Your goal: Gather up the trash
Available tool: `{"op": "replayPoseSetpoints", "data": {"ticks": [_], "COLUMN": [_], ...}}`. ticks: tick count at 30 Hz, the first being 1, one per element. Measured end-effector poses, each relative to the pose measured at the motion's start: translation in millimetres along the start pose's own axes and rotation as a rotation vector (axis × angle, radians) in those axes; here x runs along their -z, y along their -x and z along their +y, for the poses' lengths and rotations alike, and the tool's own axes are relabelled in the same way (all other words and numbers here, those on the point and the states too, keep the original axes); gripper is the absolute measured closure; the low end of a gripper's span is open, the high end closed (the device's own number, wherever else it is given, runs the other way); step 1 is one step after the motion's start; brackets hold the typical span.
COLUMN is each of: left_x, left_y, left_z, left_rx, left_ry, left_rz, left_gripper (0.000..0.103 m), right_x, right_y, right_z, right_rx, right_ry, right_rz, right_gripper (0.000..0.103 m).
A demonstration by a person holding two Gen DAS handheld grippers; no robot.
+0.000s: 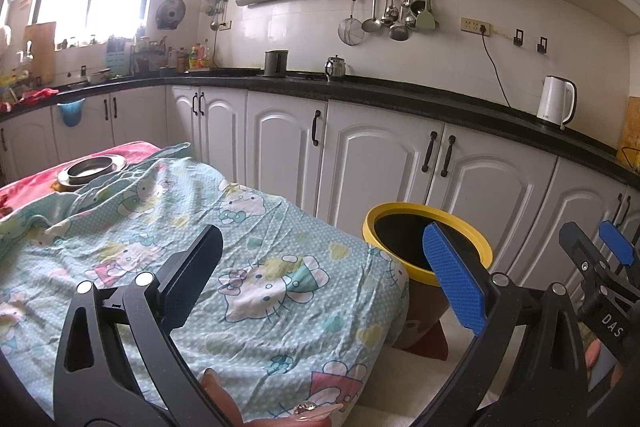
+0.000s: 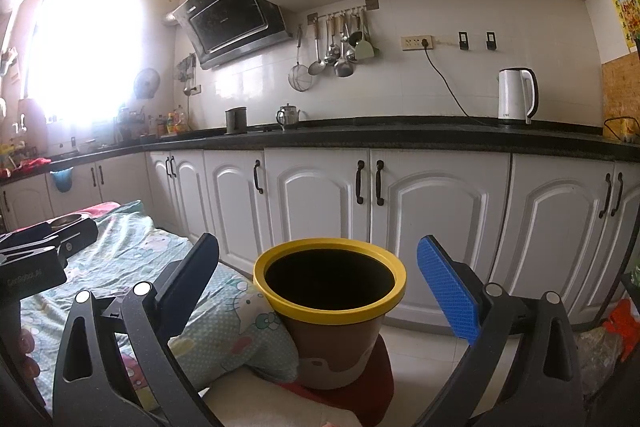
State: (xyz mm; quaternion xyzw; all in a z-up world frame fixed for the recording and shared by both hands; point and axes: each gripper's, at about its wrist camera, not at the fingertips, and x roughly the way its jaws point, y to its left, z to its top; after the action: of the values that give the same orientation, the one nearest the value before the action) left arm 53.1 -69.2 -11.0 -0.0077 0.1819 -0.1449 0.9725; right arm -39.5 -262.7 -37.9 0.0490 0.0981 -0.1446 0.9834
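Running along the far wall: white cabinets under a black counter, the counter's front edge overhanging the doors. Standing on that counter: a white kettle, corded to the wall socket, plus a small metal teapot and a dark canister. Hanging above: a black range hood and a rail of utensils.

Filling the lower left of the left wrist view: a table draped in a cartoon-print cloth, its right edge falling away just beside the bin. Resting near the table's far end: a metal bowl. No loose trash to be seen on the cloth from either camera.

Standing on the floor at the table's corner, on a red base: the trash bin, brown-bodied with a yellow rim, mouth open and dark, contents impossible to tell. Touching or nearly touching the bin's left side: the hanging cloth. Between bin and cabinets: a strip of bare pale tile floor.

Hovering over the cloth: the left gripper, spread wide, nothing between its blue pad and dark finger. Hovering in front of the bin: the right gripper, likewise released and empty, its two fingers framing the yellow rim.
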Motion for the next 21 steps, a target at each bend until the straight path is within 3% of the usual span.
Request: {"op": "replayPoseSetpoints", "data": {"ticks": [21], "left_x": [0.3], "left_y": [-0.4], "left_z": [-1.0], "left_rx": [-0.001], "left_ry": [0.004], "left_rz": [-0.001], "left_gripper": [0.011], "right_x": [0.2], "right_y": [-0.5], "right_z": [1.3], "right_rx": [0.0], "right_ry": [0.002], "right_rz": [0.002], "right_gripper": [0.006]}}
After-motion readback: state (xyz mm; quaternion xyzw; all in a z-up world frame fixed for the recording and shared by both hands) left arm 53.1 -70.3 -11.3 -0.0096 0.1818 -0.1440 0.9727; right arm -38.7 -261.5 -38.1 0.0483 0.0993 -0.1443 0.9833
